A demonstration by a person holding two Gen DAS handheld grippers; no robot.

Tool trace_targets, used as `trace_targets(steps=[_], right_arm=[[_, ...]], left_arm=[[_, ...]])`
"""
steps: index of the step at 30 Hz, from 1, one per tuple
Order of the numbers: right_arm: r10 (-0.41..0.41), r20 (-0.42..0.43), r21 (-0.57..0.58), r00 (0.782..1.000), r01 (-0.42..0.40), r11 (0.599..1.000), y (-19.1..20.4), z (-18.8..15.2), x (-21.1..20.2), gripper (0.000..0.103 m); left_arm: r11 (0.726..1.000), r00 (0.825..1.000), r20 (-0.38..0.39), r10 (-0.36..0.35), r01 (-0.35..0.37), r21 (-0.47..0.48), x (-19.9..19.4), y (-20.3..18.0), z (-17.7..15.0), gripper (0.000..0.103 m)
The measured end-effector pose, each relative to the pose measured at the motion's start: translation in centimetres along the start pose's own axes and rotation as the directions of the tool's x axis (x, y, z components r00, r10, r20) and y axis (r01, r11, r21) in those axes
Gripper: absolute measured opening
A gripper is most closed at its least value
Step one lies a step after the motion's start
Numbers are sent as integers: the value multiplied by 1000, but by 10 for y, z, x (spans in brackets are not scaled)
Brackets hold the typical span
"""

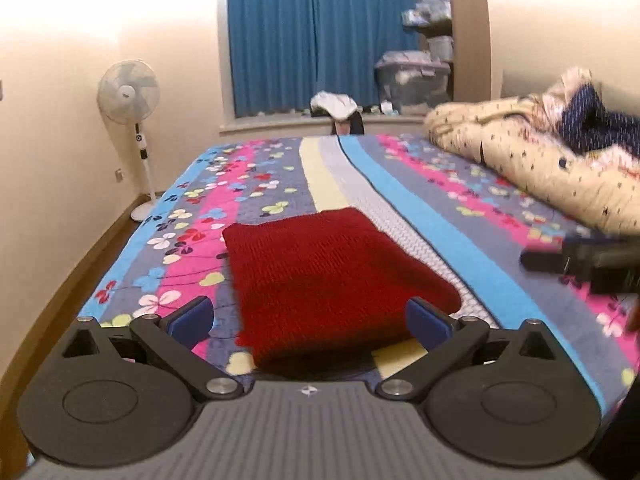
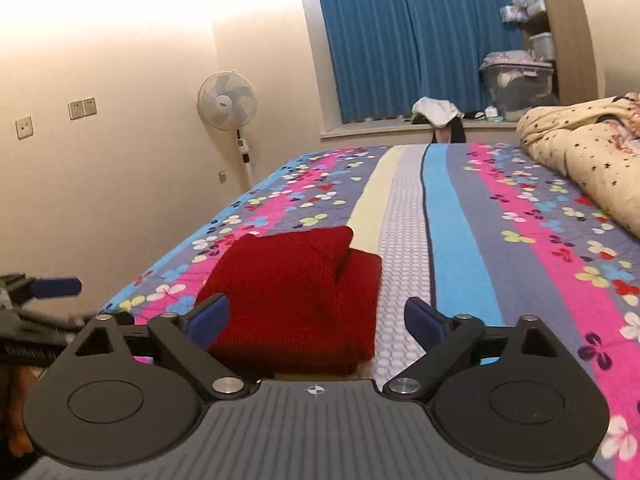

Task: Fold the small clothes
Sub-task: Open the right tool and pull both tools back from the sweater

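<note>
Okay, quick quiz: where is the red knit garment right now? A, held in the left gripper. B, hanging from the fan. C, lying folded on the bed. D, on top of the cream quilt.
C: the red garment lies folded on the bed, with both grippers open and clear of it.

One folded red knit garment (image 1: 340, 276) lies on one bed (image 1: 460, 240), with one rumpled quilt (image 1: 540, 160), one standing fan (image 1: 129, 92), and two grippers.
</note>
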State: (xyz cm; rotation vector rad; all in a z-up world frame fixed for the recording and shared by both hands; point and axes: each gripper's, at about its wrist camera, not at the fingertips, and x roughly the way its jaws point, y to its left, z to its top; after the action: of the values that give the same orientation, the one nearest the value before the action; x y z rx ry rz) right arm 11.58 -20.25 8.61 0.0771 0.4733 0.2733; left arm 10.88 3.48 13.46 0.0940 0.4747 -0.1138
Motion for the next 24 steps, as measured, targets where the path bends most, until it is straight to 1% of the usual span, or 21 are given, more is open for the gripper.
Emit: trace_targets(steps=[1,2,3,4,5,6,7,9,11,14,18,21,24], right_arm=[[-15,-16,3,1000,15,1000,0,-5,2,95],[-28,-39,10,999,28,1000,1,-10,4,95],[-35,-54,14,998,35,999,3,-11,4,95],[-40,-54,15,998,41,999,3,-10,7,95],[-47,-50,19,998,48,999,3,-9,10,95],[-54,-51,29,997,55,998,3,-10,10,95],[-57,-61,39,996,59,997,2,-11,13,95],[-64,-93,63,994,70,996,1,-15,18,95],[-66,-102,71,993,73,995,2,-17,21,95],[-76,-98,29,992,79,996,10,-21,21,95],[-95,-101,-36,990,92,995,18,-23,22,95],[-86,-104,-56,991,81,995,21,-23,22,95],[-81,-99,-67,992,75,995,23,-26,24,95]], left_arm=[[999,1000,-2,9,-9,-38,-2,-1,-4,102],[996,999,-25,21,-23,-85,-1,1,-8,102],[990,997,-69,29,-39,-135,2,4,-15,102],[982,991,-129,31,-55,-181,9,8,-22,102],[975,983,-181,31,-69,-211,15,9,-26,102],[970,978,-207,35,-83,-227,20,12,-28,102],[969,976,-213,47,-97,-229,23,13,-27,102],[971,977,-197,85,-125,-201,28,14,-25,102],[973,973,-204,107,-145,-181,32,12,-25,102],[974,964,-244,105,-149,-170,39,10,-28,102],[978,962,-238,131,-165,-127,44,10,-34,102],[975,959,-241,148,-182,-125,47,9,-36,102],[975,959,-240,149,-183,-127,47,8,-35,102]])
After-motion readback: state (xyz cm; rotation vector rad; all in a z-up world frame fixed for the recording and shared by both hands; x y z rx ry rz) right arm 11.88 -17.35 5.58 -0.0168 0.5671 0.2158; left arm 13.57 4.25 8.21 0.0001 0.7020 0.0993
